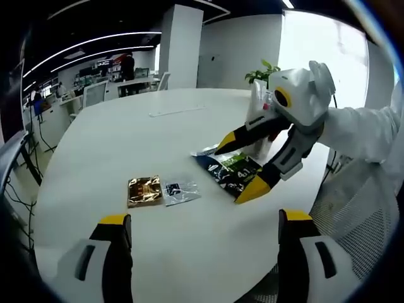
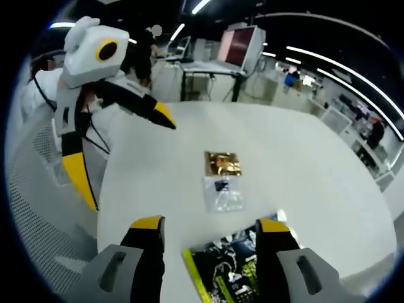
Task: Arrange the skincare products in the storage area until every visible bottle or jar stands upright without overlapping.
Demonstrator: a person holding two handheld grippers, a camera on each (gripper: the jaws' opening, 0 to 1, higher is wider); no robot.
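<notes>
On the white desk (image 2: 303, 164), the dark green-printed sachet (image 2: 230, 268) lies flat at 12 o'clock just beyond the right claw (image 2: 211, 228), its jaws apart, nearer than the empty, parted left claw (image 1: 205, 221).

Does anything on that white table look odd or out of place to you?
Yes: no bottles or jars stand here. The white table holds flat sachets: a gold packet, a clear packet touching it, and a dark green packet lying apart, between the open jaws of the right hand-held gripper.

Opposed views across shared table (image 1: 126, 139)
</notes>
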